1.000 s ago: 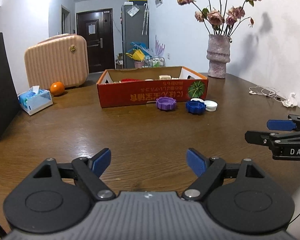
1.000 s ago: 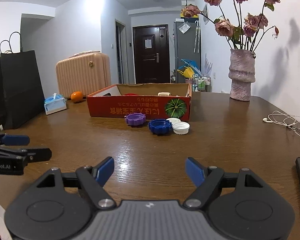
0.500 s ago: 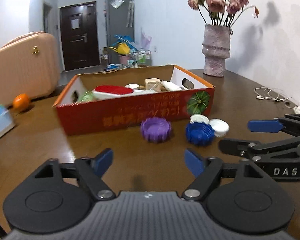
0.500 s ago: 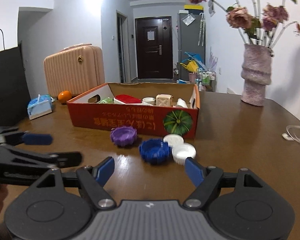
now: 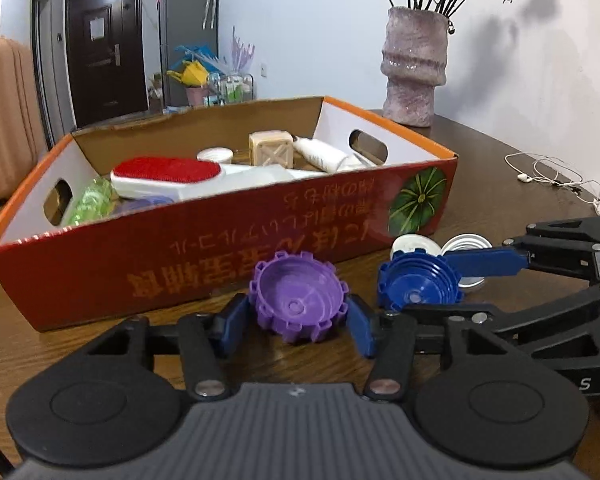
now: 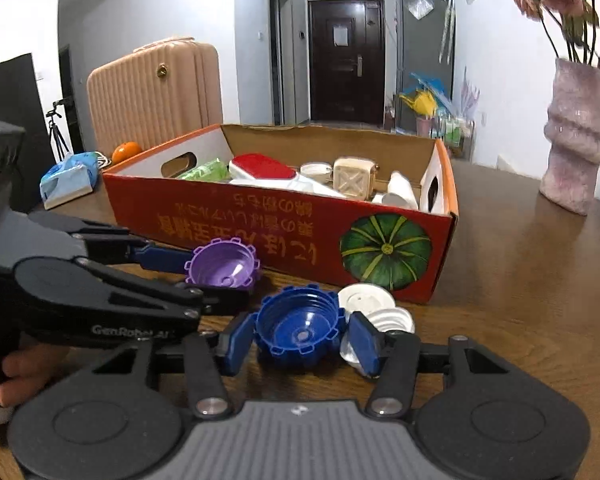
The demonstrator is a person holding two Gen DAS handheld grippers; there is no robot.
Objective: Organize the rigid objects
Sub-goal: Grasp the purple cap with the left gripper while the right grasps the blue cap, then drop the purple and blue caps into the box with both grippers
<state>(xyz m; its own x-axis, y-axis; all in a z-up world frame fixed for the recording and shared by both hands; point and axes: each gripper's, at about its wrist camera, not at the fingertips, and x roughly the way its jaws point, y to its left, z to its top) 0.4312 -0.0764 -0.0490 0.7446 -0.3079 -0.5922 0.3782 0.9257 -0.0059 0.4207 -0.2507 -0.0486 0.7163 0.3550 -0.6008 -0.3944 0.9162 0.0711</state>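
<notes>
On right view only, orange point(image 6: 125, 149), tissue pack point(image 6: 67, 177), suitcase clasp point(image 6: 163, 71)

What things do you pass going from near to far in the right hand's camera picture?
Right gripper around the blue cap → white lids → red box → vase → dark door.

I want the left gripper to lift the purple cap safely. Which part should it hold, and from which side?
Grip the purple cap across its toothed outer wall, from the near side, level with the table. It lies open side up, and the left gripper already has a finger on each side.
</notes>
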